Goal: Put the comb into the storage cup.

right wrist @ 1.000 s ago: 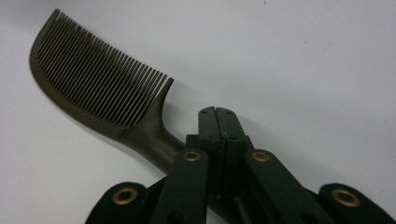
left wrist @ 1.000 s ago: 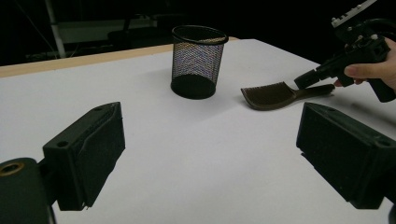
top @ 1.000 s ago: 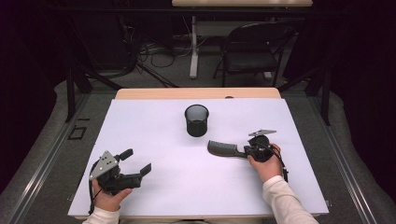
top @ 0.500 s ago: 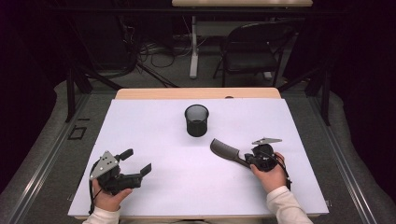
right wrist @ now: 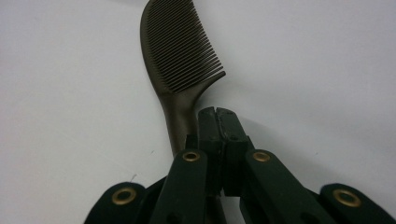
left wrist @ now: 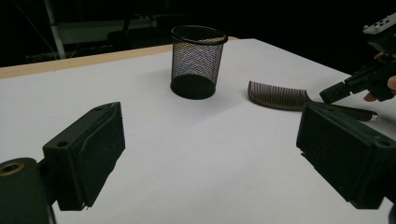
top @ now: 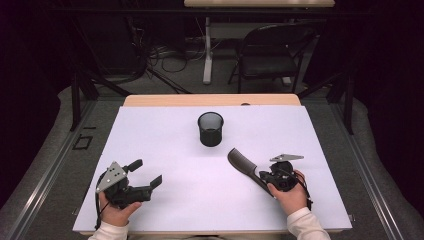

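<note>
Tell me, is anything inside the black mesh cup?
The mesh cup looks empty: through its wire wall, the left gripper view shows just a dark bottom. From above the inside is shadowy, so something tiny lying flat could be hidden.

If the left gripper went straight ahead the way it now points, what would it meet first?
Probably the mesh cup: from the left gripper, whose open jaws frame bare white table, the cup stands roughly centred ahead. The comb lies off to the right. Depth is uncertain.

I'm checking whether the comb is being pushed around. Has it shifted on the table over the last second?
Yes. In the high view the comb has swung: its toothed end now points up-left toward the mesh cup, its handle back toward the shut right gripper.
</note>
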Available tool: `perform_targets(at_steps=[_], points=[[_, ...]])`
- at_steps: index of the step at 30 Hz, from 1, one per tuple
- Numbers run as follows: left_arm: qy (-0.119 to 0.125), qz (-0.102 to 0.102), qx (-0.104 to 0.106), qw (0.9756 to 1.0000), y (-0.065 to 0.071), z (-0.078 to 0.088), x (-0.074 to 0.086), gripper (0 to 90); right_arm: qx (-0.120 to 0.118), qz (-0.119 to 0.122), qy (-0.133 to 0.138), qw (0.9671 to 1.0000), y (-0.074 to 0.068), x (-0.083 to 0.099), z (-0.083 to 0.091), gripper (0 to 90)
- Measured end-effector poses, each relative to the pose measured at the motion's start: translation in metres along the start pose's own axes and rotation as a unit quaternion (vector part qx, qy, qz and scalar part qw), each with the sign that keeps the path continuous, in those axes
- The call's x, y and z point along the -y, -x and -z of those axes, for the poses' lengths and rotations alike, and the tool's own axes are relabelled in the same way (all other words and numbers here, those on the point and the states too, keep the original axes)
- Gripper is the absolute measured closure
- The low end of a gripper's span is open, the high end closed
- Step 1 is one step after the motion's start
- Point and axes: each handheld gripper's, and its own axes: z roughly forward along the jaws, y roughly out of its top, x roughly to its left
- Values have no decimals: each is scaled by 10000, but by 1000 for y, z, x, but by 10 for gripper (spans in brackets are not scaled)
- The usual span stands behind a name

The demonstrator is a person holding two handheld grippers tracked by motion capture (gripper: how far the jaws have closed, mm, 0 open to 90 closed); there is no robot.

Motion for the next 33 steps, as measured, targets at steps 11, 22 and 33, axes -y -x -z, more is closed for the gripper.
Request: perform_targets(at_steps=[11, 22, 33], points=[[-1, 9, 9, 10000, 0, 0, 0, 79, -69, 18, -12, 10000, -3, 1, -1, 889], [-22, 4, 25, 10000, -1, -1, 0, 79, -65, 34, 194, 9998, -4, -2, 5, 791], [12, -27, -42, 10000, -1, 0, 0, 79, -124, 204, 616, 9978, -6, -3, 17, 533]])
